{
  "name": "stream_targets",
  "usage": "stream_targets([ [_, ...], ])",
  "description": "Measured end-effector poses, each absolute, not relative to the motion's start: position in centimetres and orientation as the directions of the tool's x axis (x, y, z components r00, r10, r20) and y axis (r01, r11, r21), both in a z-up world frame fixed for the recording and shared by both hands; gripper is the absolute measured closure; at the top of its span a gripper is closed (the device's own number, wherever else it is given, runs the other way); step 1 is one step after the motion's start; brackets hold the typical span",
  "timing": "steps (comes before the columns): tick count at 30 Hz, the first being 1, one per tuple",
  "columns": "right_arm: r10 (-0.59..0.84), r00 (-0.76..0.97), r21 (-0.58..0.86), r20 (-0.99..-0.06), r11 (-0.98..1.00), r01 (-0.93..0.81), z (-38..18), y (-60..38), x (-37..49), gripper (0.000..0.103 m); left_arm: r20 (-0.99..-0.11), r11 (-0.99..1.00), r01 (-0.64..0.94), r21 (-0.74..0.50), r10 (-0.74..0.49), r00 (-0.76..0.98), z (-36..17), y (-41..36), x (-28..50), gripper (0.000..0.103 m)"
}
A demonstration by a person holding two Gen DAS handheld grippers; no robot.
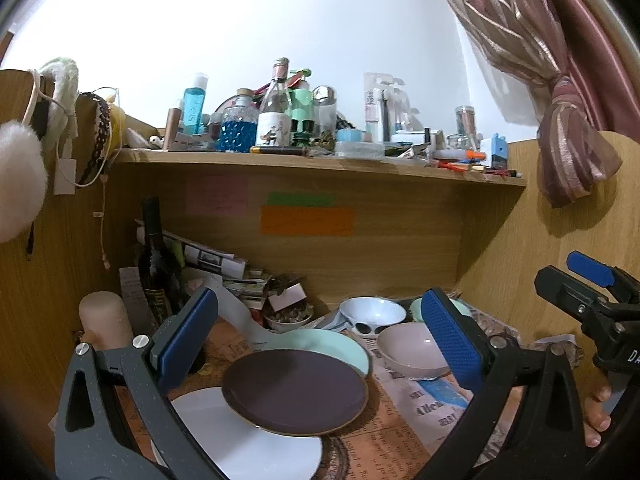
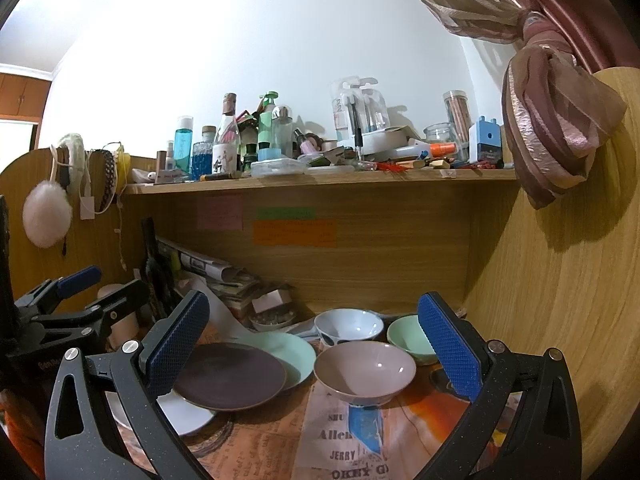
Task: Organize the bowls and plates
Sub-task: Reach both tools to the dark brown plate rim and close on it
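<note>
Both tongs [image 1: 320, 336] [image 2: 312, 344] released, hovering; nothing grasped yet. Next, probably: stacking brown plate [image 1: 295, 392] and pink bowl [image 2: 364, 370].

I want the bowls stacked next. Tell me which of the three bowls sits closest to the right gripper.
The pink bowl. It sits in front, between the right gripper's open fingers; the white patterned bowl and green bowl sit behind it.

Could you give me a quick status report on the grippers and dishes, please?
Left gripper open, empty. Right gripper open, empty. Dark plate overlaps white plate and mint plate; pink bowl loose. Nothing blocking.
</note>
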State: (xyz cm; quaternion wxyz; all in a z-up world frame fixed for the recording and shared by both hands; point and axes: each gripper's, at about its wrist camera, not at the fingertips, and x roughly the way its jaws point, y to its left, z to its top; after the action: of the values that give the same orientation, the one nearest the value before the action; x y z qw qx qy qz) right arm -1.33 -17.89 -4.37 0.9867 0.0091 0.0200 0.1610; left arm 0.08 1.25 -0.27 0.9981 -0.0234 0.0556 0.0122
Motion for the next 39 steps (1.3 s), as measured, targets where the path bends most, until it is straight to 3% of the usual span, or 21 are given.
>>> stream_targets([
  [5, 0.328, 0.941, -0.015, -0.082, 0.944, -0.33, -5.2, -16.2, 0.4, 0.0, -0.161, 0.997, -0.05, -0.058, 0.04, 0.986, -1.2, 3.1, 1.5, 0.0],
  [16, 0.416, 0.858, -0.014, -0.303, 0.898, -0.44, -8.8, -12.6, 6.9, 0.0, -0.374, 0.994, -0.065, -0.084, 0.029, 0.927, -4.5, 9.5, 6.5, 0.0],
  [18, 0.423, 0.839, 0.004, -0.341, 0.894, -0.449, -9.4, -12.2, 8.2, 0.0, -0.399, 0.993, -0.087, -0.081, 0.048, 0.916, -5.1, 10.8, 7.4, 0.001],
  [20, 0.431, 0.821, 0.018, -0.374, 0.889, -0.458, -9.9, -11.9, 9.1, 0.001, -0.418, 0.992, -0.105, -0.064, 0.069, 0.906, -5.6, 11.6, 8.2, 0.009],
  [30, 0.452, 0.709, 0.116, -0.542, 0.876, -0.469, -13.0, -10.9, 13.9, 0.044, -0.578, 0.995, -0.071, -0.074, 0.015, 0.816, -8.9, 14.3, 12.5, 0.034],
  [35, 0.472, 0.645, 0.188, -0.601, 0.868, -0.46, -14.7, -10.7, 16.1, 0.057, -0.624, 0.995, -0.045, -0.091, -0.021, 0.781, -10.2, 14.8, 14.1, 0.046],
  [39, 0.478, 0.61, 0.225, -0.632, 0.866, -0.447, -15.8, -10.5, 17.3, 0.066, -0.653, 0.993, -0.057, -0.107, -0.027, 0.757, -11.2, 15.4, 15.2, 0.049],
])
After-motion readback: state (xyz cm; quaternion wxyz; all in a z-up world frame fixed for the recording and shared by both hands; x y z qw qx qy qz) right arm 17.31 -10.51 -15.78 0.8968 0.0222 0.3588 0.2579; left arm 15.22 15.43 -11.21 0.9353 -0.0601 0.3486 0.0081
